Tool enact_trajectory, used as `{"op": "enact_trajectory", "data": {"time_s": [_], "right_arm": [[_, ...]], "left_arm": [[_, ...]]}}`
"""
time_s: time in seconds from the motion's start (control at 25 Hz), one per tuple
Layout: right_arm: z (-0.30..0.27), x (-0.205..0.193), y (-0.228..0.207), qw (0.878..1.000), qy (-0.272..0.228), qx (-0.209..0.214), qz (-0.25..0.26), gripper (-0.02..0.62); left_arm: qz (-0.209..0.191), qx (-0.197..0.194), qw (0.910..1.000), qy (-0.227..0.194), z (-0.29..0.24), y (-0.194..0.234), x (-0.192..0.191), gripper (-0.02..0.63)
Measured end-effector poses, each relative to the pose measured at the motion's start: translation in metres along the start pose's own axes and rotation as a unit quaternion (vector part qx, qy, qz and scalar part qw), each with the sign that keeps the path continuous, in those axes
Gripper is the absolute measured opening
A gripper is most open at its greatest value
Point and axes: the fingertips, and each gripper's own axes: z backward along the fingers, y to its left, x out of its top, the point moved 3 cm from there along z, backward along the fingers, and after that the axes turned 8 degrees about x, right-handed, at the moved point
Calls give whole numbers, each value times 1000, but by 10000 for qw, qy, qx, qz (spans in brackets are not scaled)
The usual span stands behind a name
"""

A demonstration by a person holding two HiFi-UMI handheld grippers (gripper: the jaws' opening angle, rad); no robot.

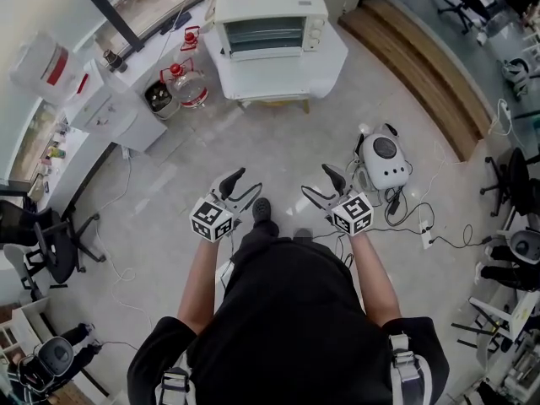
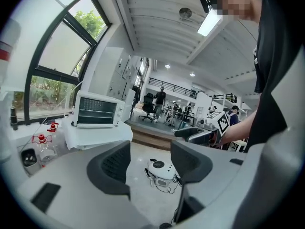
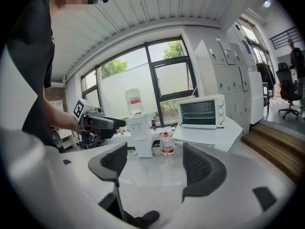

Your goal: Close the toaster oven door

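The white toaster oven (image 1: pixel 266 19) stands on a white-draped table (image 1: pixel 278 74) far ahead; its glass door sits upright against the front. It also shows in the left gripper view (image 2: pixel 96 109) and the right gripper view (image 3: pixel 201 111). Both grippers are held at waist height over the floor, well short of the oven. My left gripper (image 1: pixel 242 186) (image 2: pixel 150 161) is open with nothing between its jaws. My right gripper (image 1: pixel 323 186) (image 3: pixel 155 163) is open and empty too. Each gripper appears in the other's view.
A white round device (image 1: pixel 384 160) with cables and a power strip (image 1: pixel 426 230) lies on the floor at my right. Water bottles (image 1: pixel 190 87) and a dispenser (image 1: pixel 101 104) stand left of the table. A wooden step (image 1: pixel 422 66) runs at the right. Office chairs stand around.
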Motion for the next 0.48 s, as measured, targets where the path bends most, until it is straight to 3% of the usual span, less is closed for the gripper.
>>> {"op": "enact_trajectory", "data": {"time_s": [0.48], "right_arm": [[-66,26,-34,9991,6,-409,-122,403]], "left_arm": [[26,-154,9998,80,-16,89,15,267]]}}
